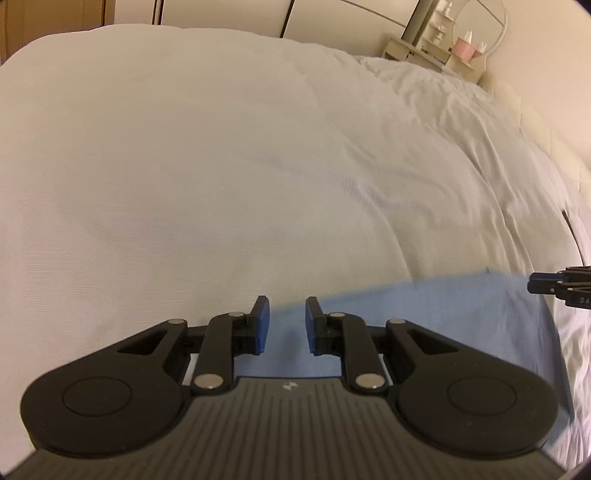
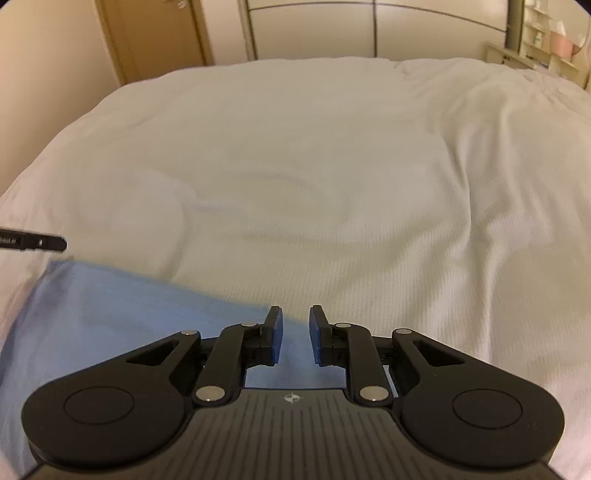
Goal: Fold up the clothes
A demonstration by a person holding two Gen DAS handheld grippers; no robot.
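Note:
A light blue garment (image 1: 436, 314) lies flat on the white bed, its far edge straight. My left gripper (image 1: 287, 325) hovers open above the cloth's far left part, with nothing between its blue pads. The right gripper (image 1: 554, 286) shows as a black tip at the right edge of the left wrist view. In the right wrist view the same blue garment (image 2: 110, 314) spreads to the lower left, and my right gripper (image 2: 295, 334) stands open over its far right end, holding nothing. The left gripper's tip (image 2: 33, 242) pokes in from the left edge.
The white duvet (image 1: 221, 166) covers the bed and is rumpled toward the right. A cream dressing table with a round mirror (image 1: 461, 40) stands beyond the far right corner. Wardrobe doors (image 2: 314, 26) and a wooden door (image 2: 155, 29) line the far wall.

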